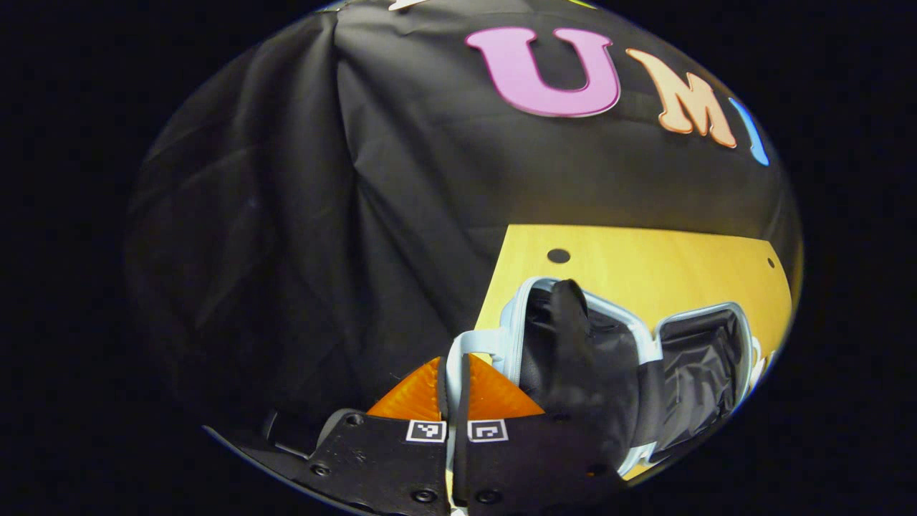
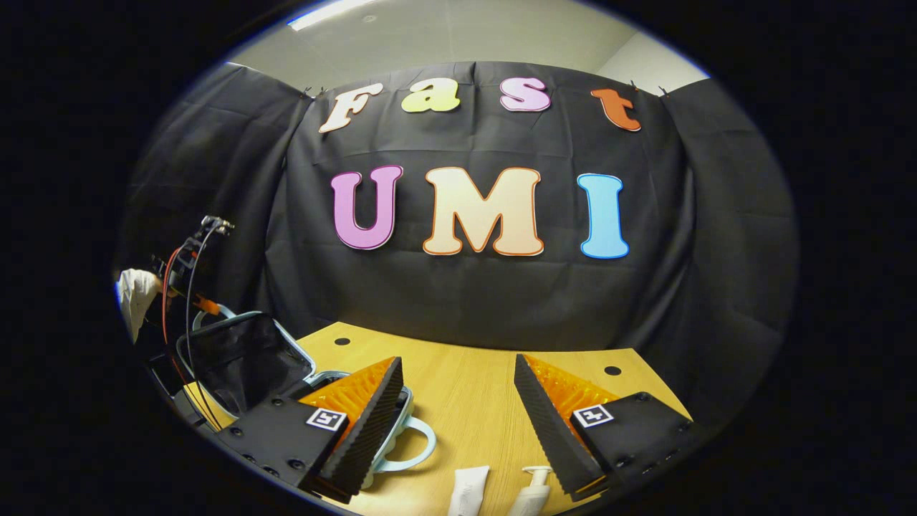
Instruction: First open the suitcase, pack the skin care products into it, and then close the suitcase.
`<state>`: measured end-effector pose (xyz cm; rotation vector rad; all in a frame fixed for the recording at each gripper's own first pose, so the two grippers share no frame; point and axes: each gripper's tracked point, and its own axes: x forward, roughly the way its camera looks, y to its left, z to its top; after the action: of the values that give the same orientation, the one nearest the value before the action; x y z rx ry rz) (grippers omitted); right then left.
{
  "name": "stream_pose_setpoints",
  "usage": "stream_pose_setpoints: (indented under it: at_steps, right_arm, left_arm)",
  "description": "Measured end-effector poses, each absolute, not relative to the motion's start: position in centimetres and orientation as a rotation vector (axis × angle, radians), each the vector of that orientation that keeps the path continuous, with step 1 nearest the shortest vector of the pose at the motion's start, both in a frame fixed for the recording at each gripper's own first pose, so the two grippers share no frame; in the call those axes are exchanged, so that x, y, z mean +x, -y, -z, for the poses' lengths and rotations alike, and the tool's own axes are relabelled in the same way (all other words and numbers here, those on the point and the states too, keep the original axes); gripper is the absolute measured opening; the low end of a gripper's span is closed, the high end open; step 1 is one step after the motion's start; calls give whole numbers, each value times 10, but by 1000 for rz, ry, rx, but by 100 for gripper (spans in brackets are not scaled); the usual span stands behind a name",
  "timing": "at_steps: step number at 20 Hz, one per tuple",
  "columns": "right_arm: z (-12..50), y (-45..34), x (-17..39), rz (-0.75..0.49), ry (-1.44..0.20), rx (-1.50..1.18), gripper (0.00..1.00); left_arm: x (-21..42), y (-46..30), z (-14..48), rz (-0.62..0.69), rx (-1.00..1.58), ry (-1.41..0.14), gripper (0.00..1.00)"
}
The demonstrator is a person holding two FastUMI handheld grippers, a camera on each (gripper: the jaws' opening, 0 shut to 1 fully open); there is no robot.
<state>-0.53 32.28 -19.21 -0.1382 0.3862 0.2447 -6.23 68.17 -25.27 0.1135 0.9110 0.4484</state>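
left gripper [image 1: 453, 387] clenched on the suitcase [image 1: 630, 358] strap [image 1: 466, 347], lid raised. right gripper [image 2: 458, 401] released; 2 tubes [image 2: 469, 491] at 6 o'clock on the table [image 2: 466, 387].

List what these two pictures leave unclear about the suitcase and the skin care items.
- Suitcase floor, left gripper view: black lining and the raised lid hide whether anything is packed.
- Tube and pump bottle, right gripper view: cut off by the lower edge.
- Suitcase base, right gripper view: the right gripper finger covers it.
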Motion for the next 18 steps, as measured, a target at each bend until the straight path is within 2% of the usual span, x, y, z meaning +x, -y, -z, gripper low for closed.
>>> stream_pose_setpoints:
  at_steps: [5, 12, 16, 17, 18]
  right_arm:
    - [204, -327, -9, -234, -422, -211, 99]
    - [206, -340, -17, -251, -422, -282, 100]
    - [206, -329, -23, -232, -432, -280, 100]
    - [207, -326, -24, -229, -436, -274, 100]
    - [204, -322, -22, -220, -434, -268, 100]
  left_arm:
    - [-84, -693, 310, -466, 20, -1024, 0]
    - [-90, -697, 312, -480, -34, -1057, 0]
    - [-81, -695, 298, -494, 19, -994, 0]
    - [-82, -697, 299, -529, 16, -990, 2]
    - [-85, -698, 304, -560, 0, -985, 18]
